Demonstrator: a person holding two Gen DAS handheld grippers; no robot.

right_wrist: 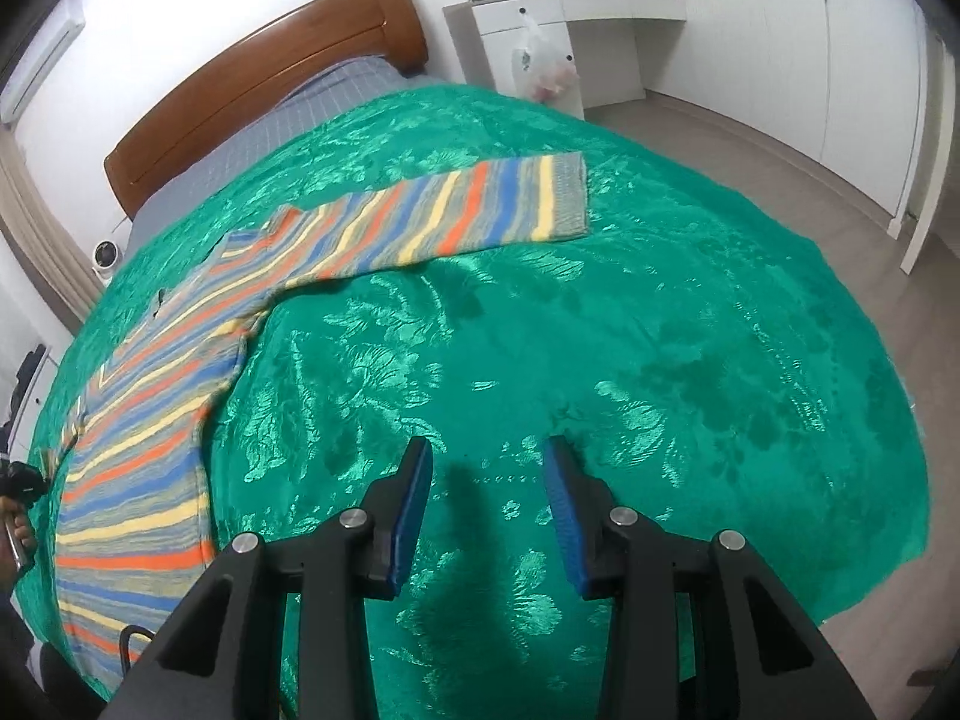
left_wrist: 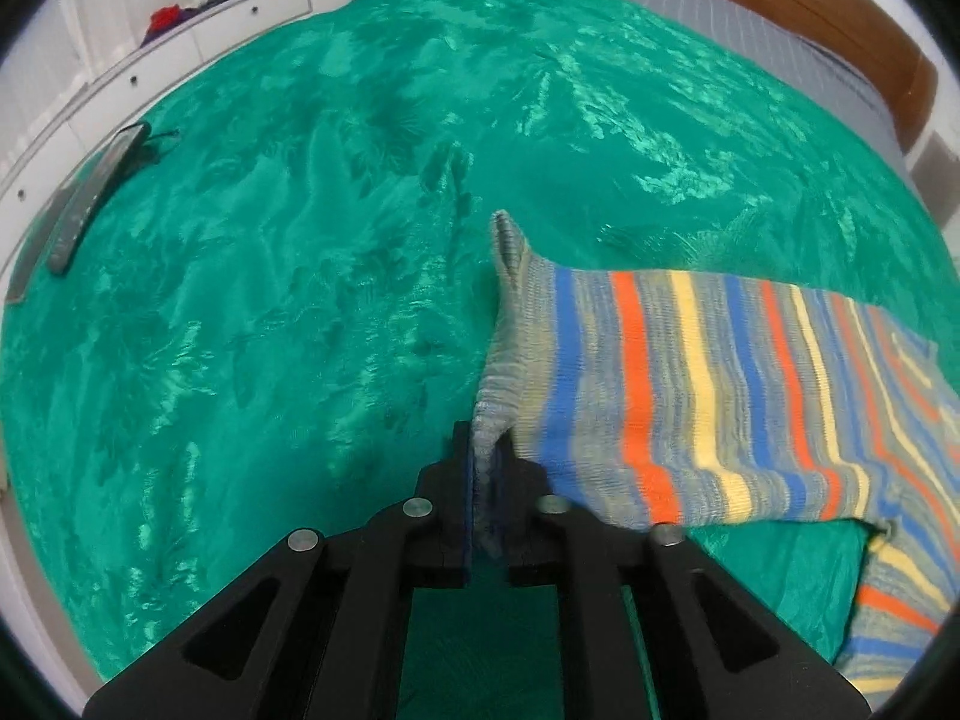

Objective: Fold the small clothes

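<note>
Judging by the flat far sleeve (right_wrist: pixel 564 192) at 12 o'clock, folding had barely begun — the left gripper (left_wrist: pixel 485 468) pinched one cuff of the striped sweater (left_wrist: pixel 720 396), seemingly lifted, while the right gripper (right_wrist: pixel 486 480) hung wide open, empty, over the green bedspread (right_wrist: pixel 660 330).

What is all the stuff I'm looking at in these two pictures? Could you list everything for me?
Striped sweater: one, grey with orange, blue and yellow stripes, spread on the bed; one sleeve cuff pinched in the left gripper, the other sleeve lying flat.
Green bedspread: one, shiny green, covering most of the bed.
Grey sheet: one, grey checked, at the head of the bed.
Headboard: one, brown wood, behind the bed.
Dark flat object: one, black, near the bed's edge; too unclear to name.
White drawers: one unit, white, beside the bed.
Plastic bag: one, clear, hanging on the white desk.
Left gripper: black, jaws closed on the cuff.
Right gripper: black with blue pads, jaws open above the bedspread.
</note>
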